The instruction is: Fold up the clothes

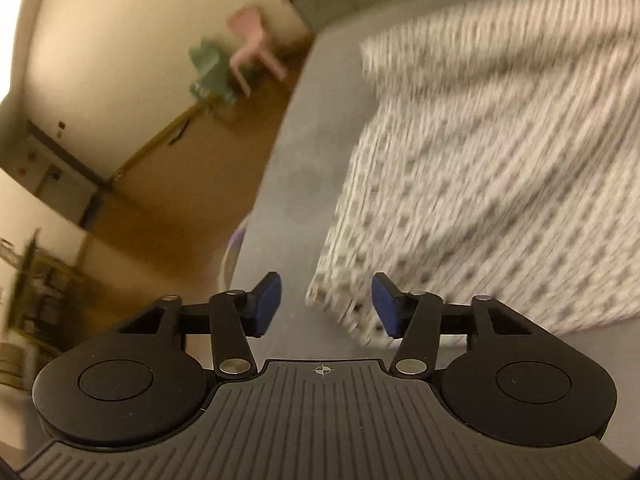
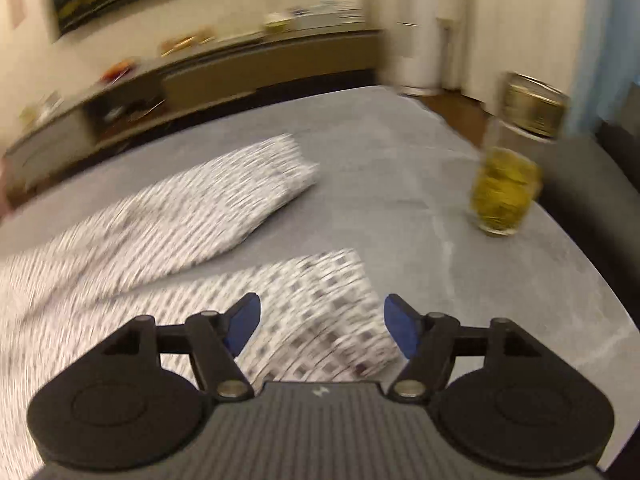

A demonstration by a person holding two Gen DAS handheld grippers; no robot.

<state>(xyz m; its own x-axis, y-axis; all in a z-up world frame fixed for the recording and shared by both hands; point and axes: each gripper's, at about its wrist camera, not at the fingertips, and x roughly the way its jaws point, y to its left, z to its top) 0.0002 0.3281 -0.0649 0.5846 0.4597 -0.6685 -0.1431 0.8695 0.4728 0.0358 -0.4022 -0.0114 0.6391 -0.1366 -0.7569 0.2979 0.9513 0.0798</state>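
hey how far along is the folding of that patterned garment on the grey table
Barely begun. Done: the garment lies spread on the table, its two ends apart, no fold visible. In hand: nothing; the left gripper hangs open over one corner, the right gripper open over the nearer end. Left: gripping and all the folding.

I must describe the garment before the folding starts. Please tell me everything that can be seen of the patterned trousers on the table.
The patterned trousers look like thin white woven fabric with small dark checks, blurred by motion. They lie flat on the grey table. In the right wrist view two legs spread apart, their hems pointing away. The nearer leg's end lies below the open jaws of the right gripper, and no pad presses on it.
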